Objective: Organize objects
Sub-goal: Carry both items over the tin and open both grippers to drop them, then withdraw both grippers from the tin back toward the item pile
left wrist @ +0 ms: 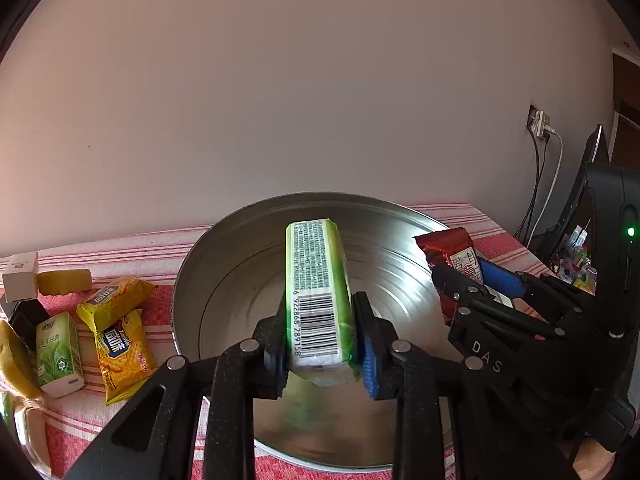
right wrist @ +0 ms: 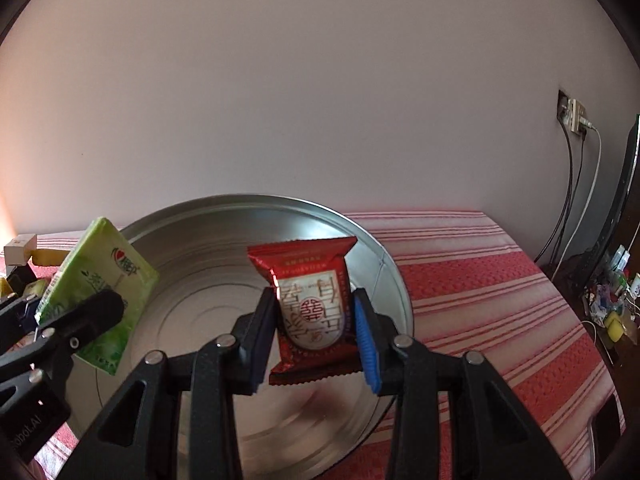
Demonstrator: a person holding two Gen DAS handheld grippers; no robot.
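Both claws hang over the big round metal pan (left wrist: 224, 264) that sits on the red-and-white striped cloth (right wrist: 500, 280), each clamped on a packet. Left gripper (left wrist: 320, 332) pinches a green tissue pack (left wrist: 318, 292) between its pads, barcode side facing up, the pack standing out past the fingertips above the pan's floor without touching it. Right gripper (right wrist: 316, 332) squeezes a red foil snack packet (right wrist: 312, 304) by its two sides, held upright above the pan's right half, near the rim. Off to the left on the cloth lie two yellow biscuit packets (left wrist: 120, 332), a second green tissue pack (left wrist: 60, 354), a yellow block (left wrist: 64, 281) and a small white box (left wrist: 21, 275), all outside the pan.
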